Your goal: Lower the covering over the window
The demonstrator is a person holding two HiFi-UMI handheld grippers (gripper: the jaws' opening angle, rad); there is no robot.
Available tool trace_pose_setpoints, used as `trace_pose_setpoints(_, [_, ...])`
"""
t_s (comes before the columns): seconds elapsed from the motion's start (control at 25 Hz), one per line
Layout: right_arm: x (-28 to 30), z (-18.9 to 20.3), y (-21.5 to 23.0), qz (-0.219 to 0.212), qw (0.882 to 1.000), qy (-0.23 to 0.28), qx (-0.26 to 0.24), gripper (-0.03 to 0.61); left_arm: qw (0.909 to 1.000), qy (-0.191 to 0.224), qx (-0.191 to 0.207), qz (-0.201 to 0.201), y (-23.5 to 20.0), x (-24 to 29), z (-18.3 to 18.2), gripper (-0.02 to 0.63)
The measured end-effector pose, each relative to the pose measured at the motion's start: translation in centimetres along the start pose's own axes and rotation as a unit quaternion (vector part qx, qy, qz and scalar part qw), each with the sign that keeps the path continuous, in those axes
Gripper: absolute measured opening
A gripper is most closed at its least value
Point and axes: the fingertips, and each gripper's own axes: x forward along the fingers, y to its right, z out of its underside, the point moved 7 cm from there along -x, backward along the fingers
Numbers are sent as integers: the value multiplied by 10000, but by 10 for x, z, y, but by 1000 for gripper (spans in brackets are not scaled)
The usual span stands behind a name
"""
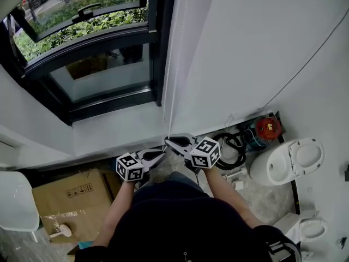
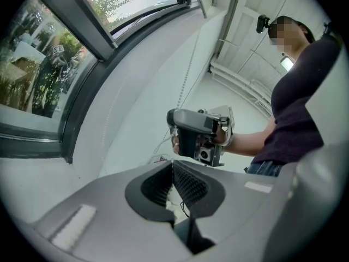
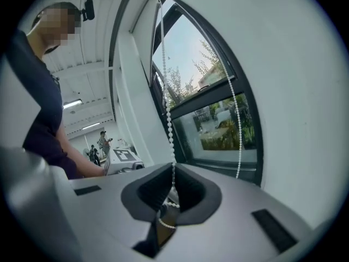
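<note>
A white bead chain [image 1: 170, 81] hangs down the wall beside the dark-framed window [image 1: 98, 100]. My right gripper [image 1: 170, 142] is shut on this chain at its lower end. In the right gripper view the beads [image 3: 169, 119] run down between the closed pads, and a small loop droops under them. A second strand [image 3: 238, 130] hangs free to the right. My left gripper [image 1: 160, 156] sits just below and left of the right one, shut, with nothing seen between its pads [image 2: 185, 182]. The left gripper view shows the right gripper [image 2: 199, 132] close ahead and the chain [image 2: 188, 81] above it.
The white window sill [image 1: 120, 130] lies just ahead of both grippers. A cardboard box [image 1: 73, 198] and a white chair [image 1: 16, 201] stand at the lower left. At the right are a coiled black hose [image 1: 232, 146], a red device [image 1: 268, 127] and a white toilet [image 1: 289, 160].
</note>
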Motion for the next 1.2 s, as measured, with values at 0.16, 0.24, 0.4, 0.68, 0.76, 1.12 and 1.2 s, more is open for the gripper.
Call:
trace_pose_setpoints(0.16, [4,-2,3,-36,10000,-17,-20,20,10000,-13,20,-53,-3,-2,-1,14])
trace_pose_setpoints(0.24, [5,-2,5,-58,10000,-15,-20,20,9999,-35,31,-117,-4,-2,-1,14])
trace_pose_setpoints(0.4, [4,-1,7,-129,9999,44,27,20,9993,-94,-14,-372,-10,-3,-1,14])
trace_pose_setpoints(0.68, [-1,0,14,-224,9997,76,22,20,9889,994,191,-1092,-18,-26,-57,77])
trace_pose_setpoints(0.76, [-5,1,16,-259,9996,70,24,21,9838,1314,405,-1153,-10,-31,-84,84])
trace_pose_setpoints(1.12, [-15,-1,24,-542,9984,-104,71,21,9630,2078,1261,-1166,52,-34,-187,84])
trace_pose_setpoints(1.2, [-16,-1,23,-627,9980,-115,59,20,9587,2174,1433,-1141,66,-33,-201,84])
